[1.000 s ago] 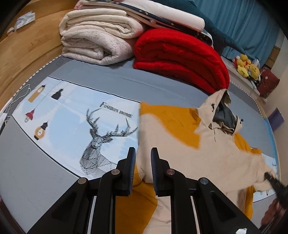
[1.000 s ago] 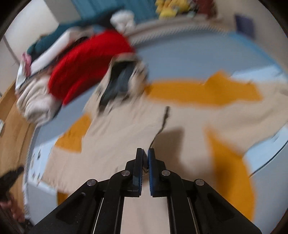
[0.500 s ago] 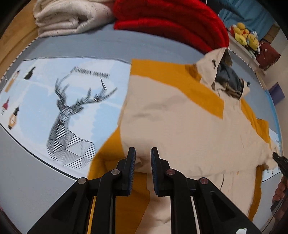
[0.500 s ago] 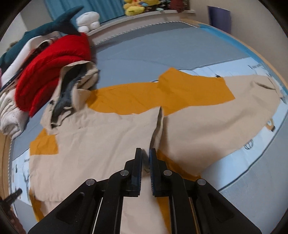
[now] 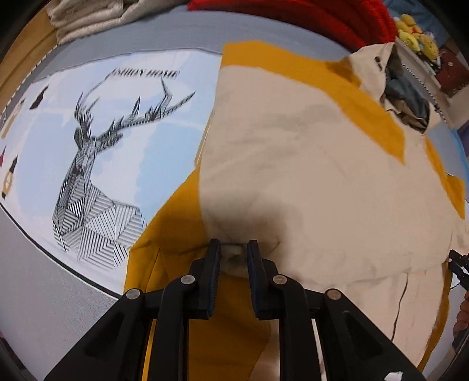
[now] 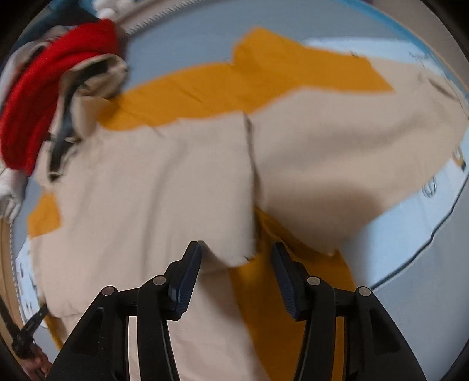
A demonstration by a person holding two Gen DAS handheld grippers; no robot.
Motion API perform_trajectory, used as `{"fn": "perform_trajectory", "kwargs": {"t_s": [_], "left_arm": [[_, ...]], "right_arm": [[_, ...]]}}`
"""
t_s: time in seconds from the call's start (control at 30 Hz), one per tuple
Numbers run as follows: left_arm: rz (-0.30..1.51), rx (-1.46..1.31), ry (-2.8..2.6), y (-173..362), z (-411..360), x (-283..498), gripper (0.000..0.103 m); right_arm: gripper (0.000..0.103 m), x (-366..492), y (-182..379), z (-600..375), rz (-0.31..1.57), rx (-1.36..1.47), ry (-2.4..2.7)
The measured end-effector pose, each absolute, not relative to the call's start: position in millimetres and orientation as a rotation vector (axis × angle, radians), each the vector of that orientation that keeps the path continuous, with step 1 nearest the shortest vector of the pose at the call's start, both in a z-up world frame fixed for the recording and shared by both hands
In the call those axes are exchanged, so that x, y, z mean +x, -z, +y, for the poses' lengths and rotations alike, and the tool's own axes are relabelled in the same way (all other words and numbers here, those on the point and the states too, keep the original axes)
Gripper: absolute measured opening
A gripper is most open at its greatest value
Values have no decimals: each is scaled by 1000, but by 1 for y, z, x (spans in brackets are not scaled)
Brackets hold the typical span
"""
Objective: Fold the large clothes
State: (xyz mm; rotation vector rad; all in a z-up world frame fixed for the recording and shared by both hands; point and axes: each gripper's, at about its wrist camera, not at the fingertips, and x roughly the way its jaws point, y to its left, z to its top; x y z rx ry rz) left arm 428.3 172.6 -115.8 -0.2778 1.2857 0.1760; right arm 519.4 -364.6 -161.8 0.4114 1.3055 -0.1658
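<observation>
- Jacket (image 5: 307, 164): cream and mustard, hooded, spread on the bed (image 5: 35, 278); its near edge lies at both grippers, and one cream panel is folded over the body.
- Left gripper (image 5: 233, 252): jaws narrowly parted, a tuft of cream cloth pinched between them at the near edge of the jacket, where cream meets mustard.
- Right gripper (image 6: 236, 255): jaws wide apart, holding nothing; a loose cream corner of the jacket lies in the gap above a mustard strip.
- Deer print (image 5: 96, 181): on the bedsheet, left of the jacket in the left view, uncovered.
- Hood (image 5: 401, 91): at the far end of the jacket, dark lining showing, mouth gaping.
- Red blanket (image 6: 52, 88): beyond the hood, with pale folded bedding (image 5: 96, 23) beside it.
- Risk: the left pinch looks shallow; a pull from there could slip off the cloth or drag the lower layer along and crease the fold. The freed corner on the right could curl back, leaving a crooked edge.
- Change: half a second earlier the right jaws were nearly shut on the cloth edge and are now spread; the left jaws stood just short of the jacket and now bite its edge. The jacket fills more of both views, with motion blur on the right.
</observation>
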Motion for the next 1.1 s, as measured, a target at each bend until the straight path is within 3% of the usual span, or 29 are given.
{"fn": "perform_trajectory", "kwargs": {"t_s": [0.07,0.1,0.2,0.37,0.47,0.6,0.83,1.1], "left_arm": [[1285,-254,-184,113,170,428,16],[1285,-243,-186,112,168,428,16],[1285,-234,-192,111,166,427,16],[1222,-221,-184,90,162,427,16],[1189,-165,-186,84,158,428,19],[1295,-208,-204,113,168,428,20],[1201,-137,-181,73,152,425,23],[1071,-112,-105,14,114,410,29]], "right_arm": [[50,519,162,-365,1296,426,167],[36,520,160,-363,1282,413,155],[9,519,154,-361,1247,368,164],[9,519,140,-368,1196,355,197],[14,520,124,-370,1134,320,265],[41,519,119,-374,1094,347,227],[41,519,155,-378,1261,373,213],[41,508,66,-369,1034,290,173]]}}
